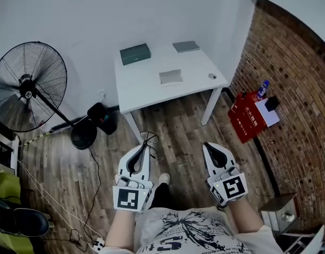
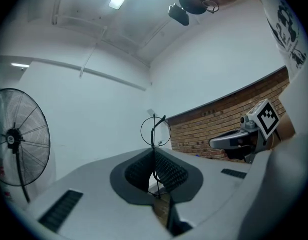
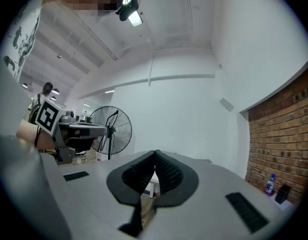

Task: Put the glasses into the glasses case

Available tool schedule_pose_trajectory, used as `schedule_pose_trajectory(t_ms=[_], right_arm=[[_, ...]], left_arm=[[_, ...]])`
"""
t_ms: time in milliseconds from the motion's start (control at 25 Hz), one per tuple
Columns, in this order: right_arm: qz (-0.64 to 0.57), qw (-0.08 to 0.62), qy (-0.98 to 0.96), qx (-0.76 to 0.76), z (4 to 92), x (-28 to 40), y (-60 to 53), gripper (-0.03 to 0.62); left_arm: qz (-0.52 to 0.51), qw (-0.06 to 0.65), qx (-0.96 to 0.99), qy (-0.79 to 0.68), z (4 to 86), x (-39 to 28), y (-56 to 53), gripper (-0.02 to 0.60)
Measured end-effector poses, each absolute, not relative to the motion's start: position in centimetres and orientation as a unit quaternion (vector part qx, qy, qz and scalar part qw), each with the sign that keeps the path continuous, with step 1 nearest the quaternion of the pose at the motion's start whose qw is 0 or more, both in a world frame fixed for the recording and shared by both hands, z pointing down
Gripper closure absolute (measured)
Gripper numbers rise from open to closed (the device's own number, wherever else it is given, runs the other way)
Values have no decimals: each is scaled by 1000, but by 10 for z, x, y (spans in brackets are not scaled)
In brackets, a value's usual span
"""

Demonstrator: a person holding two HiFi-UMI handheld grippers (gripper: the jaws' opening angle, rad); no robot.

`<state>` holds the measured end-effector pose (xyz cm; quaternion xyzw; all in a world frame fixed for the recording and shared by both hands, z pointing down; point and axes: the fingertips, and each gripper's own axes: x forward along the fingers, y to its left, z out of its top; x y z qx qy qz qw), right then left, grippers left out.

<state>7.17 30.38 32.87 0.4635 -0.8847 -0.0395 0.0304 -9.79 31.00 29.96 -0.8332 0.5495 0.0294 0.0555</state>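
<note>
You hold the wire glasses (image 2: 155, 132) pinched in your left gripper's (image 1: 143, 148) closed jaws. Your right gripper (image 1: 207, 146) is closed and empty. The white worktop (image 1: 146, 91) stands well ahead, so next approach it and find the case.

The glasses (image 1: 148, 138) are thin black wire, the table (image 1: 146, 91) white, the box (image 1: 135, 53) dark green. The brick wall (image 1: 289, 83) is red-brown, the plank floor (image 1: 178, 126) streaky brown, the fan (image 1: 28, 87) black, the carton (image 1: 245, 118) red.

Both bare forearms (image 1: 121, 225) reach forward side by side. The left white-and-grey gripper (image 1: 144, 149) pinches thin black wire glasses (image 2: 155, 131). The right white-and-grey gripper (image 3: 155, 155) has its jaws together.
</note>
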Motion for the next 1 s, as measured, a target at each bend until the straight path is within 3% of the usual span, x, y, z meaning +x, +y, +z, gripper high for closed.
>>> schedule_pose_trajectory(t_ms=[520, 1000], right_arm=[[-50, 43, -868, 491, 314, 8, 45, 579], [-17, 54, -877, 477, 347, 19, -101, 579]], left_arm=[[41, 55, -853, 517, 287, -157, 41, 566], [10, 35, -851, 523, 316, -140, -98, 566]])
